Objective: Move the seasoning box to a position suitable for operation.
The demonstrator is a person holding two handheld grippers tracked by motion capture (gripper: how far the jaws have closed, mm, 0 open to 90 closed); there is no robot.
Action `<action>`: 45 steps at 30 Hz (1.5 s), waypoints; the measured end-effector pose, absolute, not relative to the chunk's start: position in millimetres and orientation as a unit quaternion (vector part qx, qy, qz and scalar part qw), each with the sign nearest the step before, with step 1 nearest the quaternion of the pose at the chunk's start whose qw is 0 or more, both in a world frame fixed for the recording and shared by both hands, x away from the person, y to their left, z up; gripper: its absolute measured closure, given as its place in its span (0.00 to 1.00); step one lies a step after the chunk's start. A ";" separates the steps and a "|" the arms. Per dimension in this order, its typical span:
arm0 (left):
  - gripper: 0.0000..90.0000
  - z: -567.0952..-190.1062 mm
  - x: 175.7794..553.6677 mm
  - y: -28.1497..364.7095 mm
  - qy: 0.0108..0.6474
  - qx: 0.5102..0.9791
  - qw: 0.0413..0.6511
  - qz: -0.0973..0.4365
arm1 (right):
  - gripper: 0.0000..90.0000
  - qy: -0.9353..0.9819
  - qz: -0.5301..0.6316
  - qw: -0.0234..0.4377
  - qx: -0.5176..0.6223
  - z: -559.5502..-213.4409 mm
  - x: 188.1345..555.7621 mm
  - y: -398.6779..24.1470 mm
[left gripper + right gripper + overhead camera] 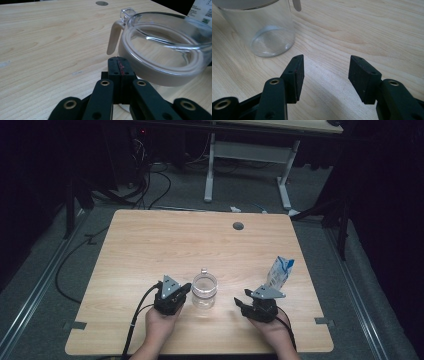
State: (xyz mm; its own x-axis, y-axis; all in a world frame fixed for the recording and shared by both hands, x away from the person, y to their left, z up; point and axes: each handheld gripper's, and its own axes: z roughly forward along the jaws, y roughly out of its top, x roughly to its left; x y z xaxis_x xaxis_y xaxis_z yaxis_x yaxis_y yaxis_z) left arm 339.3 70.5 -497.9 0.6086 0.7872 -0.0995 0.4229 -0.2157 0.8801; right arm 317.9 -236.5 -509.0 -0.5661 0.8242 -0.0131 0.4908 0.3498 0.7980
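the wooden table point(150, 245) holds a clear jar point(204, 291) near its front edge, between both hands. a carton point(280, 272) stands off to the right. the left gripper point(186, 290), jaws pressed together on nothing, sits just beside the jar; the right gripper point(240, 303) waits with jaws apart. looks like the approach step; next one must close on the jar.
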 end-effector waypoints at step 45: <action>0.84 -490.8 324.1 53.9 0.357 0.762 0.518 0.152 | 0.69 0.767 0.404 0.242 0.436 -504.8 303.8 -253.5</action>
